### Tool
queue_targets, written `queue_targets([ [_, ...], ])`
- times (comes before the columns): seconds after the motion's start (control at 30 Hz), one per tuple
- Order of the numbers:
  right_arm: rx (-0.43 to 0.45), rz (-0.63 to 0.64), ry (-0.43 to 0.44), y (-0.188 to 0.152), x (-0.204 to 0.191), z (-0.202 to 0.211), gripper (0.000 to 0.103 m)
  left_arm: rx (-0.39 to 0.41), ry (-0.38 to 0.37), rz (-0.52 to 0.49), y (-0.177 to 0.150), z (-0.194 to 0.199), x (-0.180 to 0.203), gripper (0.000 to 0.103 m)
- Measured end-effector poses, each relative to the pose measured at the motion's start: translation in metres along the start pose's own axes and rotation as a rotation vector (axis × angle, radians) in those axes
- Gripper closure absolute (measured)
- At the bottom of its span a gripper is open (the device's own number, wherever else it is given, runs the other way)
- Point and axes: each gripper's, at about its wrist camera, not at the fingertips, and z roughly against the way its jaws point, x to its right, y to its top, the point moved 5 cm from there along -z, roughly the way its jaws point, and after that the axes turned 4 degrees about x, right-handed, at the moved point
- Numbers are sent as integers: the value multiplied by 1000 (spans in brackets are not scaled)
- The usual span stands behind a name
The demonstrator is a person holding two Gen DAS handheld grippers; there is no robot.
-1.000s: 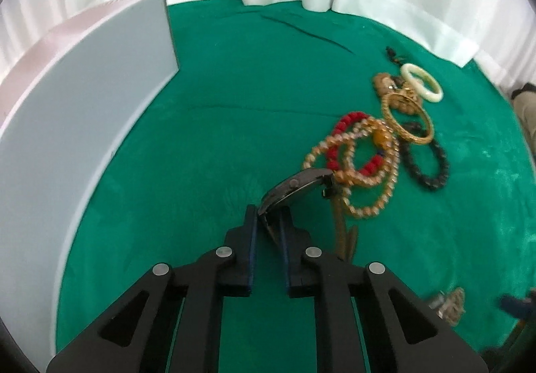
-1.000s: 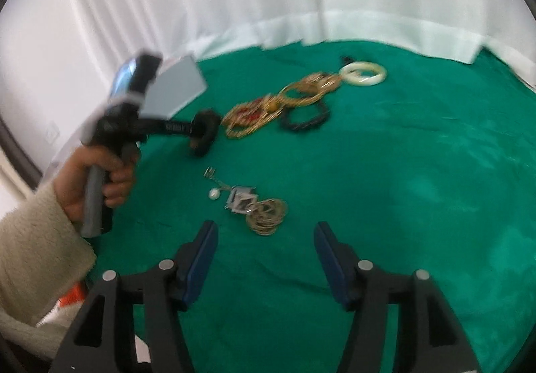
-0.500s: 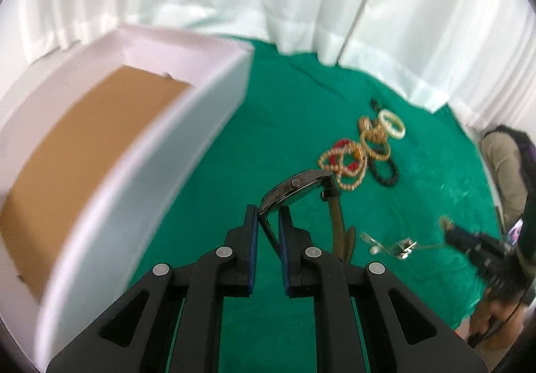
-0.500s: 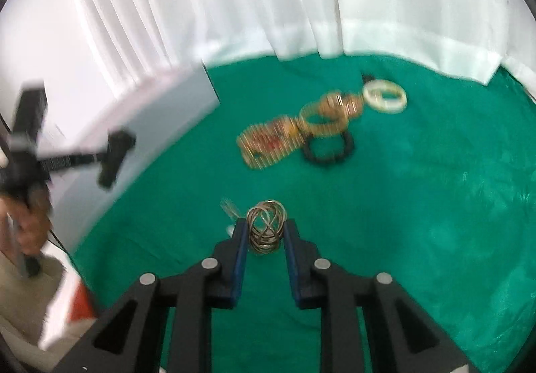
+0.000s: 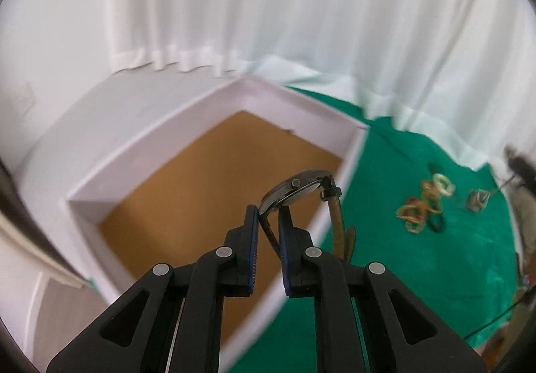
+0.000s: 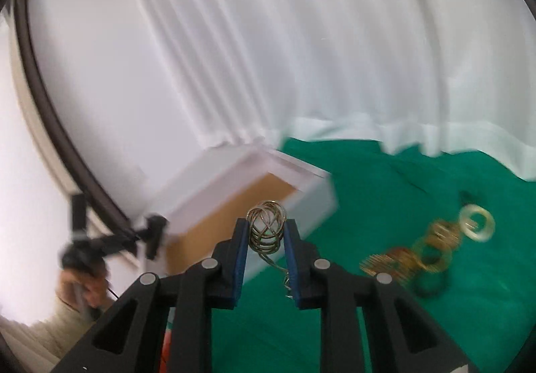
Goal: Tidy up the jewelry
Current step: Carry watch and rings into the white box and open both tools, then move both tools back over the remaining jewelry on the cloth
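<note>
My left gripper (image 5: 268, 212) is shut on the strap of a dark wristwatch (image 5: 298, 187), whose brown strap end (image 5: 340, 225) hangs down. The watch hangs above the right wall of a white box (image 5: 301, 101) with a brown cardboard floor (image 5: 207, 185). My right gripper (image 6: 267, 225) is shut on a bundle of thin gold wire rings (image 6: 267, 227), with a fine chain trailing below. It is lifted above the green cloth, in front of the white box (image 6: 294, 172). The other hand and the left gripper (image 6: 150, 235) show at lower left, blurred.
A heap of bead bracelets and gold bangles (image 5: 422, 205) (image 6: 422, 252) and a white bangle (image 6: 475, 222) lie on the green cloth (image 6: 402, 322). A small silver piece (image 5: 477, 200) appears near the right edge. White curtains (image 6: 335, 38) hang behind the table.
Both grippers rose. The left carried the watch leftwards from the cloth to over the box. The right gripper shut on the gold wire rings and lifted them off the cloth.
</note>
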Motion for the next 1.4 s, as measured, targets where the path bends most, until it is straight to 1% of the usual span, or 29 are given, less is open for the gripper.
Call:
queue_targets([
  [0.07, 4, 30, 44, 16, -24, -25, 81, -15, 53, 16, -3, -10, -24, 93],
  [0.13, -5, 57, 92, 28, -46, -60, 81, -40, 97, 25, -9, -26, -42, 93],
  [0.17, -25, 65, 120, 30, -57, -82, 81, -54, 110, 32, -12, -31, -49, 93],
  [0.2, -37, 70, 133, 31, -65, -94, 81, -69, 118, 40, -16, -37, -55, 93],
  [0.23, -64, 82, 150, 30, -76, -121, 81, -93, 128, 54, -23, -47, -63, 93],
  [0.27, -80, 88, 158, 29, -85, -132, 81, -105, 132, 61, -26, -51, -67, 93],
  [0.33, -136, 100, 175, 19, -100, -174, 81, -121, 142, 69, -32, -57, -75, 93],
  [0.37, -152, 108, 175, 16, -107, -185, 81, -128, 148, 73, -37, -61, -79, 93],
  [0.43, -192, 123, 157, 2, -113, -220, 81, -141, 154, 78, -41, -66, -83, 92],
  [0.5, -224, 113, 154, -12, -115, -240, 81, -158, 167, 70, -48, -71, -85, 89],
  [0.53, -249, 102, 147, -24, -114, -255, 78, -161, 172, 67, -49, -71, -87, 86],
  [0.57, -262, 101, 137, -29, -114, -263, 78, -163, 185, 63, -52, -72, -87, 73],
  [0.6, -283, 106, 115, -37, -112, -272, 73, -163, 199, 58, -54, -72, -90, 63],
  [0.63, -302, 109, 91, -45, -110, -278, 56, -155, 211, 54, -56, -71, -90, 44],
  [0.67, -308, 104, 76, -48, -108, -278, 46, -142, 225, 49, -57, -69, -91, 34],
  [0.73, -300, 85, 63, -53, -101, -272, 46, -118, 243, 27, -57, -60, -88, 30],
  [0.8, -283, 94, 49, -55, -96, -256, 46, -85, 251, -5, -56, -53, -83, 25],
  [0.87, -265, 119, 32, -60, -91, -232, 44, -38, 272, -33, -53, -47, -78, 21],
  [0.93, -253, 126, 39, -75, -83, -201, 44, -13, 261, -54, -51, -44, -76, 21],
  [0.97, -252, 122, 43, -84, -78, -187, 44, -16, 247, -67, -52, -43, -73, 21],
  [1.0, -251, 116, 43, -92, -75, -178, 44, -31, 234, -82, -55, -45, -69, 21],
  [1.03, -247, 103, 42, -104, -68, -160, 44, -49, 225, -99, -57, -50, -66, 21],
  [1.13, -230, 60, 15, -137, -47, -115, 44, -145, 214, -178, -74, -70, -50, 21],
  [1.17, -225, 43, 2, -145, -40, -103, 44, -175, 218, -208, -81, -76, -43, 25],
  [1.2, -217, 21, -19, -155, -30, -89, 44, -174, 239, -231, -84, -75, -38, 27],
  [1.23, -208, -5, -46, -164, -18, -75, 44, -144, 269, -225, -82, -70, -33, 26],
  [1.27, -200, -33, -72, -173, -6, -60, 44, -137, 263, -198, -83, -68, -29, 23],
  [1.33, -183, -83, -108, -184, 13, -37, 44, -154, 217, -137, -90, -63, -17, 23],
  [1.4, -163, -127, -156, -193, 33, -13, 44, -142, 229, -163, -97, -58, -4, 23],
])
